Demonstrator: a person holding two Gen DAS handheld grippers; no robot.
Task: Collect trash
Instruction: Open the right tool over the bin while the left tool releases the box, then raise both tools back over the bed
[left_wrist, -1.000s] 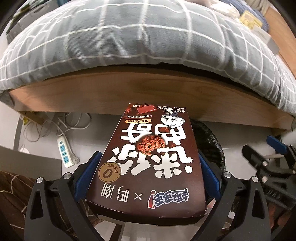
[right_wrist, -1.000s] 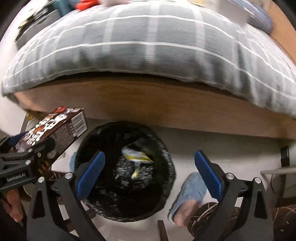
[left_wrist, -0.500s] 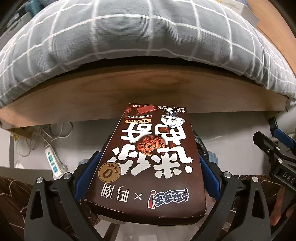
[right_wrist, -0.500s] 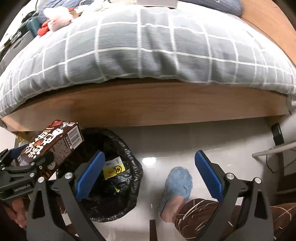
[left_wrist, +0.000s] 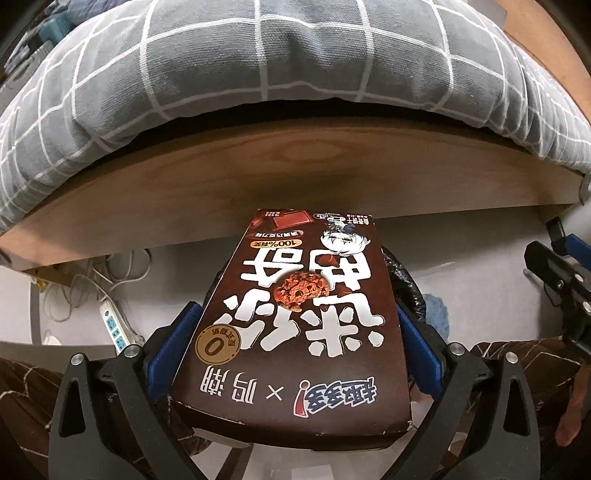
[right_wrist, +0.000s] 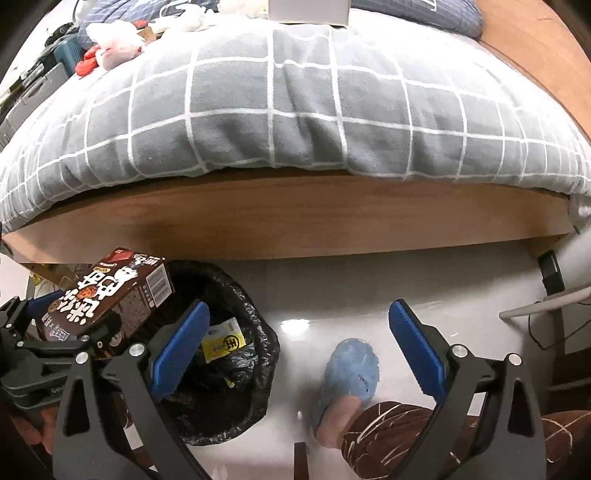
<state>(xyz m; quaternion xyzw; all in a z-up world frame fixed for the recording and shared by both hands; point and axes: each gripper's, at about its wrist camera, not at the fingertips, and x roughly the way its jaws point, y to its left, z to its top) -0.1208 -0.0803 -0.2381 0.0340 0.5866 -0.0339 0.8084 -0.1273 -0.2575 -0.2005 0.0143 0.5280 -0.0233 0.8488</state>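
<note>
The box (left_wrist: 299, 325) is gripped across its sides by the left gripper (left_wrist: 295, 347), above the bin's (right_wrist: 236, 369) left rim. Released there, it could catch the rim and tip onto the floor. The bed (right_wrist: 295, 214) looms behind; a slipper (right_wrist: 351, 369) is beside the bin. The right gripper (right_wrist: 295, 343) is spread wide, empty.
</note>
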